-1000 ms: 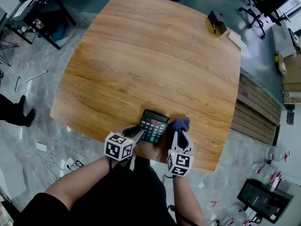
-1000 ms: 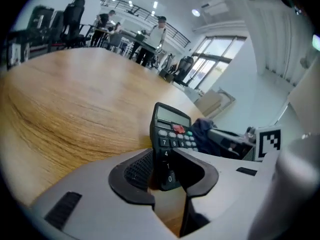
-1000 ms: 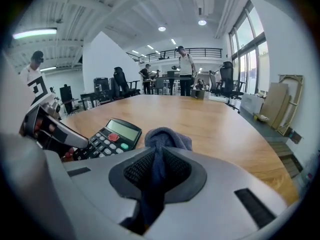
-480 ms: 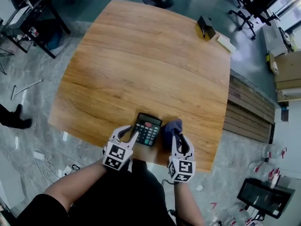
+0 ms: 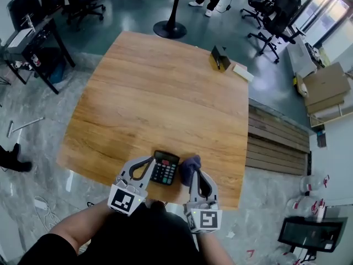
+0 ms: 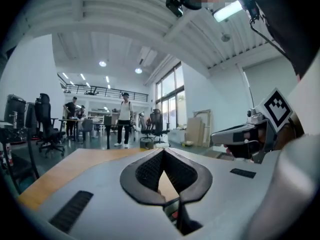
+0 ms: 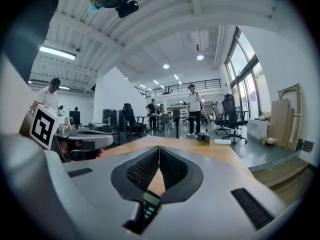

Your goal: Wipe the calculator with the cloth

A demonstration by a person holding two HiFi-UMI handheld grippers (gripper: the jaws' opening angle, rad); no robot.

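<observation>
A black calculator lies near the table's front edge, with a crumpled purple cloth right of it, touching or nearly so. My left gripper hangs above the table just left of the calculator. Its jaws have just closed and are shut with nothing between them. My right gripper hovers over the cloth's near side, its jaws also just closed and shut on nothing. Both gripper views point level across the room. A strip of the calculator shows through the gap behind the right pads.
The wooden table carries a small black box and a white block at its far right corner. Office chairs, a round table base and wooden slats surround it. People stand far off.
Both grippers have risen off the table and their jaws went from open to shut. The calculator and cloth stay where they were. The head view now takes in more of the room.
</observation>
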